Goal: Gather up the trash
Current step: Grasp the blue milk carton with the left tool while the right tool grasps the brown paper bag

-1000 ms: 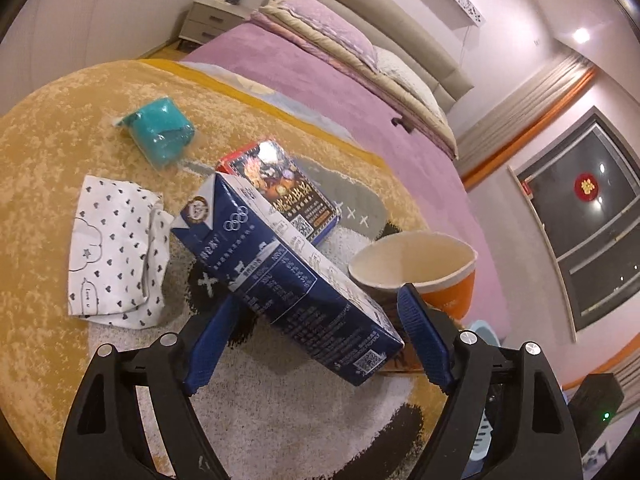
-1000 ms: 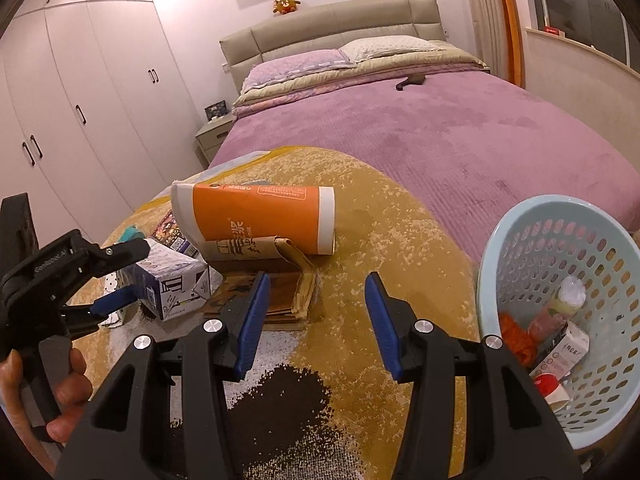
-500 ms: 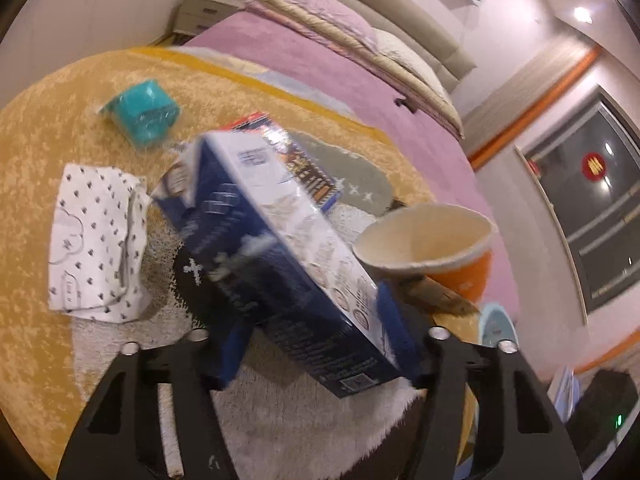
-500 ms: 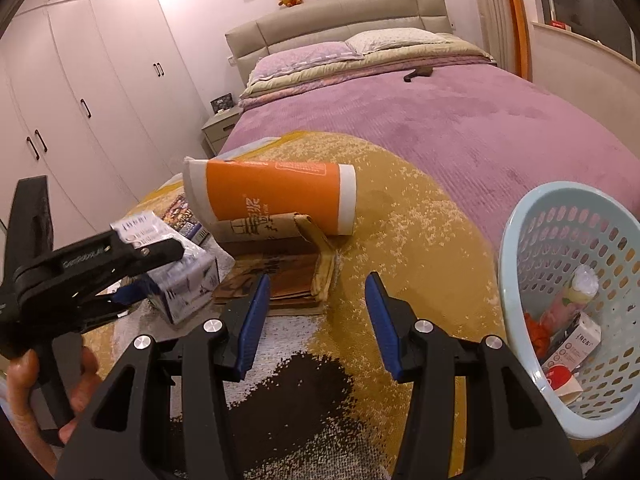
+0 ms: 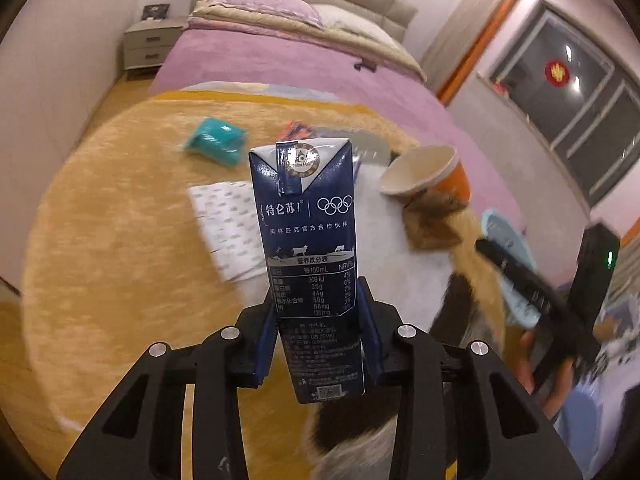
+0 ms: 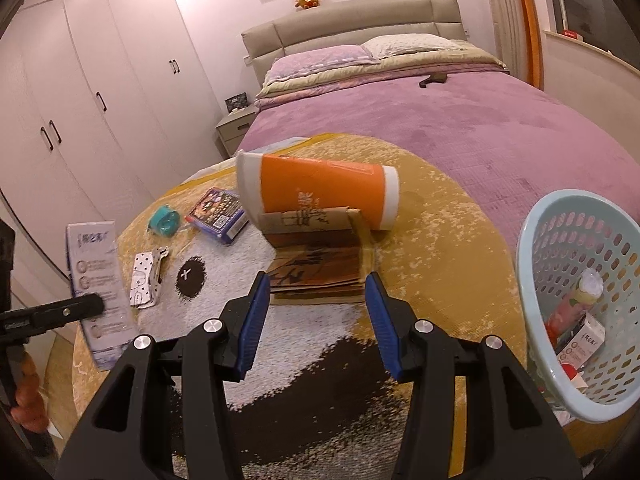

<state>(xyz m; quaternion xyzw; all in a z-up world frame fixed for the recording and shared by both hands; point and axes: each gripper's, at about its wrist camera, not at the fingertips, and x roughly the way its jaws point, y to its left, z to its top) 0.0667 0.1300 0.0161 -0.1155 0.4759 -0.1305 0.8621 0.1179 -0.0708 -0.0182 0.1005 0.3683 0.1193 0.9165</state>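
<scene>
The left claw (image 5: 320, 334), its jaws having just been closing, is gripping the milk carton (image 5: 310, 248) upright above the rug (image 5: 120, 220). The right claw (image 6: 316, 320) is hanging open, empty.

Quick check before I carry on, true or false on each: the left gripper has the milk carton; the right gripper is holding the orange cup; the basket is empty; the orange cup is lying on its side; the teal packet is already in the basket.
1. The left gripper has the milk carton. True: its jaws have just been closing and the pads now press both sides of the carton, which is off the rug.
2. The right gripper is holding the orange cup. False: its jaws stand open with nothing between them.
3. The basket is empty. False: several packages lie inside.
4. The orange cup is lying on its side. True.
5. The teal packet is already in the basket. False: it lies on the rug.
</scene>
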